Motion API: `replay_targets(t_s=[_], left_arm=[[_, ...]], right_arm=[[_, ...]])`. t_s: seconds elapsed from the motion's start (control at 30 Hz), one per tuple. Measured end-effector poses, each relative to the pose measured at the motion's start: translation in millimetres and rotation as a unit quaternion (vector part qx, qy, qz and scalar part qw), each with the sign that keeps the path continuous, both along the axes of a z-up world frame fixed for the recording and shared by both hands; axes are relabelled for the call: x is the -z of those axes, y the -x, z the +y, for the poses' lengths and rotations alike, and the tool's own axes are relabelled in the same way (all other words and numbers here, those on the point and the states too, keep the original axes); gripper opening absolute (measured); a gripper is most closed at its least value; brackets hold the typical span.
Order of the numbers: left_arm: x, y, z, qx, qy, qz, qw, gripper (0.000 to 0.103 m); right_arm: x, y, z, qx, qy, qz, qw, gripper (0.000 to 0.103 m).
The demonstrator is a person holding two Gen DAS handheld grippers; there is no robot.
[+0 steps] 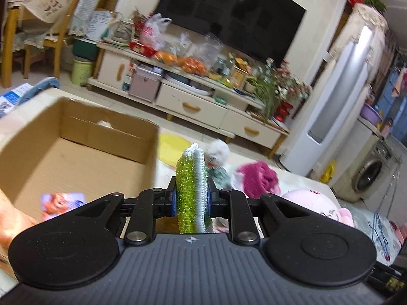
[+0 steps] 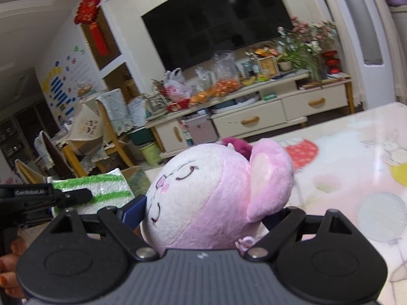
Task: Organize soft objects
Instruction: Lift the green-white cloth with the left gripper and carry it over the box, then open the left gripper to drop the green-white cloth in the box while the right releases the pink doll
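The left gripper [image 1: 193,198] is clamped tight on a green-and-white scouring sponge [image 1: 192,190], held edge-on and upright between its pads. At ten o'clock from it stands an open cardboard box [image 1: 76,147] on the desk [image 1: 300,178]; at two o'clock lie a magenta knitted item [image 1: 259,175] and a pink plush [image 1: 313,203]. The right gripper [image 2: 203,213] stands wide, its jaws pressed against a pink plush toy's head [image 2: 203,198], lifted clear of the patterned desk [image 2: 356,152]. Beyond, at twelve o'clock, a cluttered TV cabinet [image 2: 254,117] and dark television [image 2: 218,23].
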State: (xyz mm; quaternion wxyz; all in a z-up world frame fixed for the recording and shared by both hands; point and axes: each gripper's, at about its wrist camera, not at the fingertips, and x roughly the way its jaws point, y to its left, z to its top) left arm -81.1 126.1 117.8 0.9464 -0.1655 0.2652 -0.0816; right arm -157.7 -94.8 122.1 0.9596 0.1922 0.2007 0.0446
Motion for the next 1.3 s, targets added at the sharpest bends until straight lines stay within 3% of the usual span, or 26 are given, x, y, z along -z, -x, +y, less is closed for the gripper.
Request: replay_targets(t_s=[0.33,0.63,1.3], left_arm=[[-8.1,-5.3,33.3,-0.078,0.008,-0.006,0.9969,0.022],[-5.9,-10.8,41.7,-0.127,-0.011,0.008,0.9918,0.022],[-4.1,-5.2,45.1,-0.168,-0.071,0.054,0.9818,0.022]], right_arm=[[-27.8,-23.7,54.5,-0.069,0.001,-0.032,0.997,0.090],[-41.2,-46.6,111.8,-0.143,0.014,-0.050,0.988,0.090],[-5.0,-75.0,181.5,-0.245,0.084,-0.013,0.966,0.090]])
